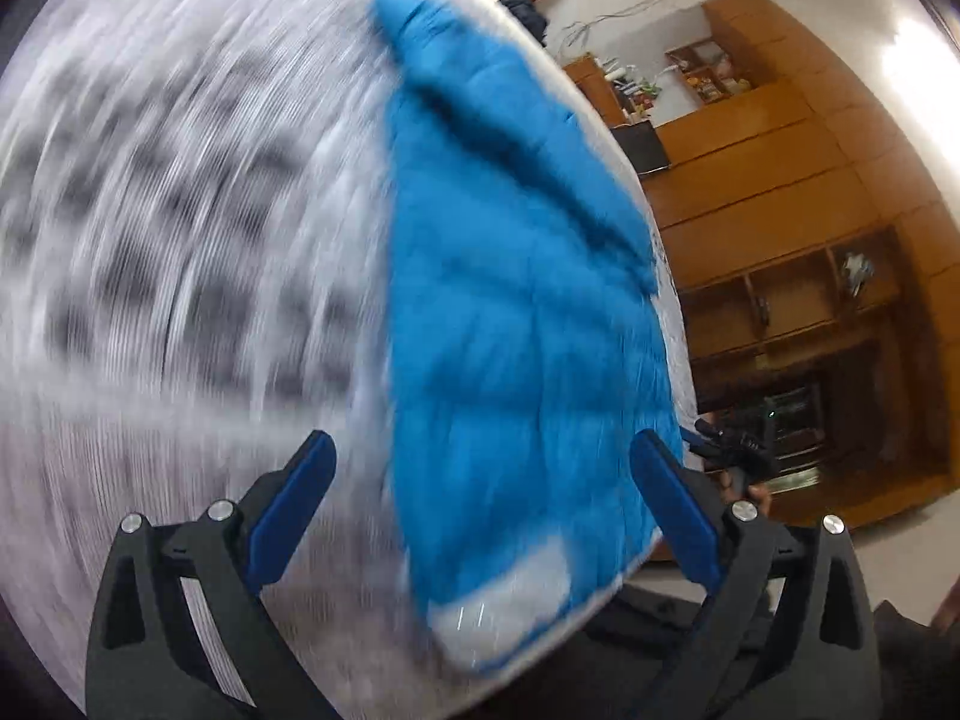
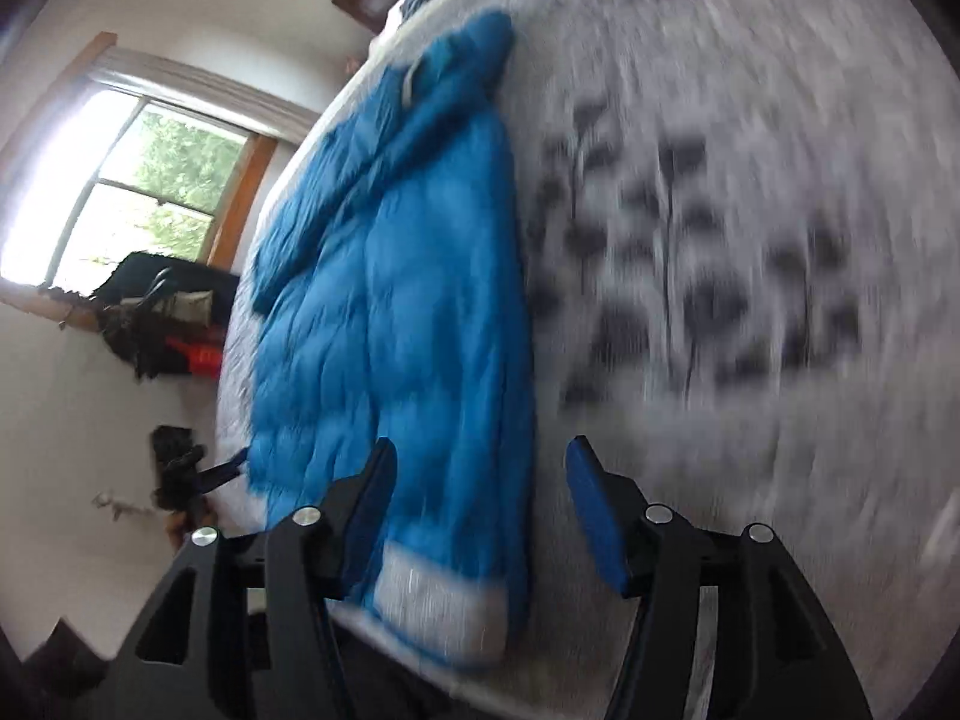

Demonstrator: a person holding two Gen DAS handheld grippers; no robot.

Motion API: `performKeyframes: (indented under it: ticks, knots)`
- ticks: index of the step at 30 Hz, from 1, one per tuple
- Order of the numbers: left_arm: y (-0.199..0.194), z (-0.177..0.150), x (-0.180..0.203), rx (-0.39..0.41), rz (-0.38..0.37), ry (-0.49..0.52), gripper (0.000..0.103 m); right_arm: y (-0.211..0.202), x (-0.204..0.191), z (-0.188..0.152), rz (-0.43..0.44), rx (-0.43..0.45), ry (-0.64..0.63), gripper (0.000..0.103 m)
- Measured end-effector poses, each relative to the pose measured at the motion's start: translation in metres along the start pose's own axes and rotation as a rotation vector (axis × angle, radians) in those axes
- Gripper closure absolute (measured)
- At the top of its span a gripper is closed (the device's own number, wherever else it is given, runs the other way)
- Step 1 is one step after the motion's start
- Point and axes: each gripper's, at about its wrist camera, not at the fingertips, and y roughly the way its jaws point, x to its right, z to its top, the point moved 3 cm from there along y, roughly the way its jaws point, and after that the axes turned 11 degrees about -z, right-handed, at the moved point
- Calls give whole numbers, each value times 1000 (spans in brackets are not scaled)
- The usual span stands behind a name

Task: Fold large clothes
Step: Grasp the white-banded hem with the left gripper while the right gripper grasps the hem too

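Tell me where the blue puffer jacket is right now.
The blue puffer jacket lies flat on the patterned grey bedspread, along the bed's edge. In both wrist views it lies just ahead of the open grippers, grey hem nearest.

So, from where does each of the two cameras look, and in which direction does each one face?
Left wrist: sits on the left gripper, looking forward between its open fingers at the blue jacket on the patterned bedspread, with wooden cabinets behind; the right gripper shows at the bed's edge.
Right wrist: sits on the right gripper, open, facing the same blue jacket, with a window behind; the left gripper shows.
Shared: jacket, bedspread, and each other's gripper.
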Motion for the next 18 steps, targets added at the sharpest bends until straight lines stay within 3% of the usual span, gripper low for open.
performKeyframes:
  ticks: [5,11,15,18]
  knots:
    - [8,-28,-4,-21,-80,-21,5,19,-3,-38,18,-84,-6,41]
    - [41,-40,10,-133,-142,-5,5,32,-24,-59,105,-128,-28,40]
    - [56,-45,10,-165,-129,-3,5,28,-37,-63,167,-127,-58,37]
    - [61,-49,10,-173,-120,-6,7,34,-21,-60,171,-132,0,38]
